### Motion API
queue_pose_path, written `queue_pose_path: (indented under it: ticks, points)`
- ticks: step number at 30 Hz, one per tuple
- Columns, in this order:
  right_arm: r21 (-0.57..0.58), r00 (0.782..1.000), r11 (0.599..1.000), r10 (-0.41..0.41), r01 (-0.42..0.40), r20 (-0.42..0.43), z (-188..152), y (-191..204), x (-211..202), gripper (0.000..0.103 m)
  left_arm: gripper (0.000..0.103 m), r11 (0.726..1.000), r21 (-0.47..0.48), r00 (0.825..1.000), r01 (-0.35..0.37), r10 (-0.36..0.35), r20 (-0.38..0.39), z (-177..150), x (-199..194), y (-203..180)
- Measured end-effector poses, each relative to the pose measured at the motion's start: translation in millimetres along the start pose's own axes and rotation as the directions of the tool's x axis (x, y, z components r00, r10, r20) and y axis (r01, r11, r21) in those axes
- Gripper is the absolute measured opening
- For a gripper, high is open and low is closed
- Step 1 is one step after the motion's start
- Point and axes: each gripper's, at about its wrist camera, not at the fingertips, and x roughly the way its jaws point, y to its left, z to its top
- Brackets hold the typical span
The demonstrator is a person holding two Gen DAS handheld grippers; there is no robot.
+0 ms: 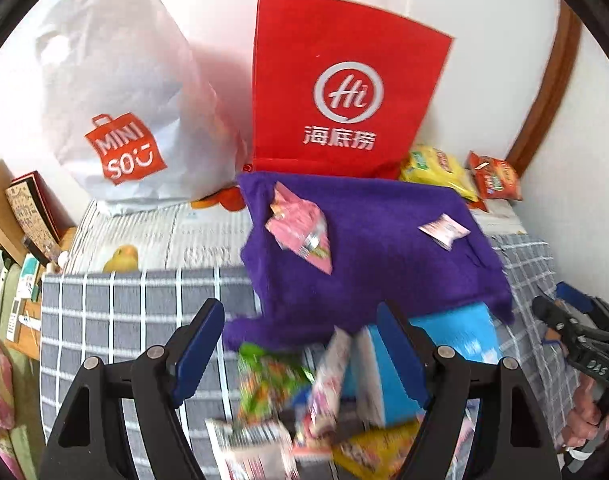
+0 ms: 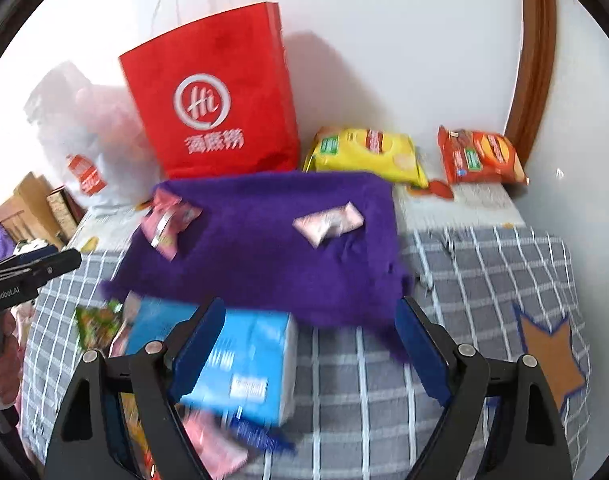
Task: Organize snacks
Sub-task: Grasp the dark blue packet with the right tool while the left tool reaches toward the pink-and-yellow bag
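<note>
Closest to me, both tools hang over a bed covered by a grey checked blanket [image 2: 384, 380]. The left gripper [image 1: 300, 344] has its blue-padded jaws spread wide and holds nothing; under it lies a blurred heap of snacks: a green packet [image 1: 264, 380], a pink-and-white packet [image 1: 328, 376], a yellow packet [image 1: 376, 452] and a blue box [image 1: 388, 376]. The right gripper [image 2: 310, 344] is just as wide open and empty, its left finger over that same blue box [image 2: 248, 360], its right finger above bare blanket. A brown star patch [image 2: 548, 356] sits on the blanket off to the right.

Just beyond the heap a purple towel [image 1: 384, 248] is spread flat, its near edge overlapping the box. Two pink snack packets rest on it, well apart: a larger one [image 1: 300, 228] on the left, a smaller one [image 1: 444, 230] on the right.

Behind the towel, a red paper bag [image 1: 344, 80] stands upright against the white wall [image 2: 404, 60], with a white plastic shopping bag [image 1: 116, 92] to its left. To its right lie a yellow biscuit pack [image 2: 368, 152] and an orange biscuit pack [image 2: 480, 156], near a brown wooden frame [image 2: 532, 60]. Cardboard boxes [image 1: 0, 208] crowd the far left edge.
</note>
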Motion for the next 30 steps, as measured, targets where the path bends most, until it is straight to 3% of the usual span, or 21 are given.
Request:
queue_pose_path:
  ticks: [5,7,15,30]
  points:
    - [-0.02,0.999,1.0,0.005,-0.006,-0.037,-39,7,-12,0.073,0.077,0.999,0.04,1.0,-0.015,0.015,-0.002,-33,-21,-10]
    - [-0.012,0.998,1.0,0.015,-0.016,-0.063,-54,8,-11,0.064,0.077,0.999,0.039,1.0,-0.012,0.012,-0.011,-44,-26,-10]
    - [-0.031,0.995,0.999,0.012,-0.016,-0.1,-102,23,-2,0.064,0.077,1.0,0.005,0.999,0.029,-0.029,-0.019,-83,-39,-5]
    - [0.037,0.996,0.999,0.03,-0.027,-0.082,-107,35,36,0.064,0.077,0.999,-0.032,0.999,0.022,-0.023,-0.035,-113,-46,27]
